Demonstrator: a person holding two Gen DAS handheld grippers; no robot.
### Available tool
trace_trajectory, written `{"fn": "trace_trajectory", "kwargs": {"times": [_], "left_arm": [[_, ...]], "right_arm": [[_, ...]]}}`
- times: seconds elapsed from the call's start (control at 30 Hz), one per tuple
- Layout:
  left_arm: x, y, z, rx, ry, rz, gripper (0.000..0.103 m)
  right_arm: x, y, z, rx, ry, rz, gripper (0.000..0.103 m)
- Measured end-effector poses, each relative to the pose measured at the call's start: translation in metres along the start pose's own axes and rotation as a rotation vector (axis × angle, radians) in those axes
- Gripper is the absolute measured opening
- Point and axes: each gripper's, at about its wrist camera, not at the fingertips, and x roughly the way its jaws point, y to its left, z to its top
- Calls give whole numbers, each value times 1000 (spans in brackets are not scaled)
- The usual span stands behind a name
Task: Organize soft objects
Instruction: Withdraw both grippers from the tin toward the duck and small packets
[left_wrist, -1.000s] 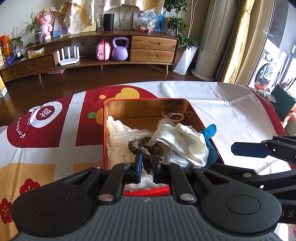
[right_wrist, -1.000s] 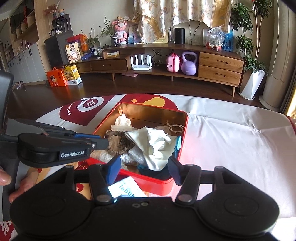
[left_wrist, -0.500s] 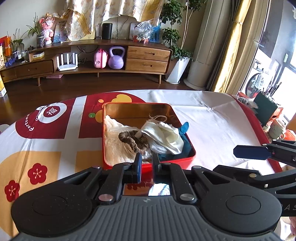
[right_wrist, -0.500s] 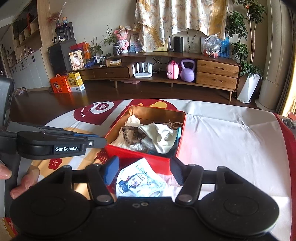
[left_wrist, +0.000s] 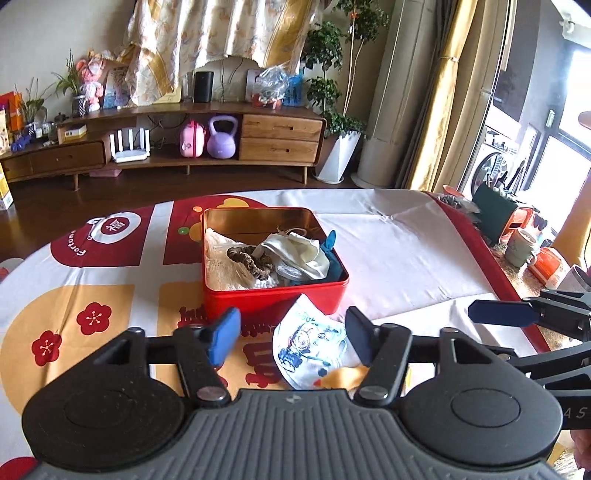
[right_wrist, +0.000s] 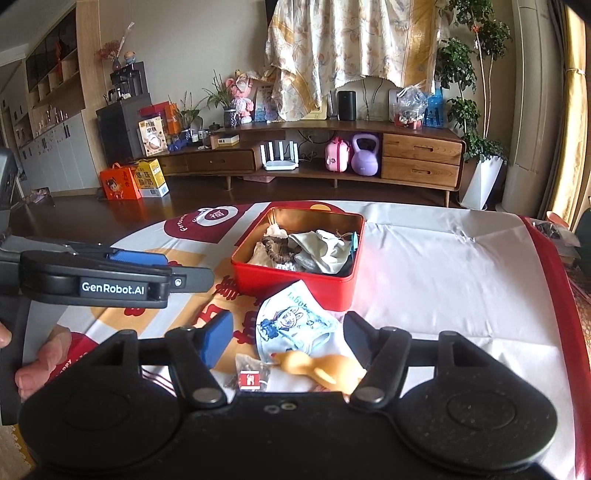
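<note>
Lying flat, printed mask (left_wrist: 314, 345) points corner-first at red tin (left_wrist: 273, 299); both grippers' fingers (left_wrist: 221, 334) opening, empty.

You're in a home living room: a long wooden sideboard (right_wrist: 314, 155) runs along the far wall, holding a speaker (right_wrist: 347, 105), a router (right_wrist: 279, 157), potted plants (right_wrist: 469, 96) and a plush doll (right_wrist: 242, 98). A kettlebell (right_wrist: 365, 154) sits on its lower shelf, curtains (left_wrist: 448, 96) frame the window, and you work at a table (right_wrist: 443, 266) under a festive red-and-white cloth.
</note>
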Motion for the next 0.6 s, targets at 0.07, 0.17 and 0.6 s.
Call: {"fn": "trace_trajectory", "kwargs": {"times": [0.07, 0.17, 0.6], "left_arm": [[-9, -5, -6, -1, 1, 6, 64], [-25, -11, -15, -9, -5, 5, 70], [-70, -31, -51, -26, -10, 30, 83]], "right_arm": [[-9, 1, -6, 3, -10, 7, 70], [-19, 2, -14, -4, -6, 17, 71], [-45, 10, -42, 8, -30, 39, 89]]}}
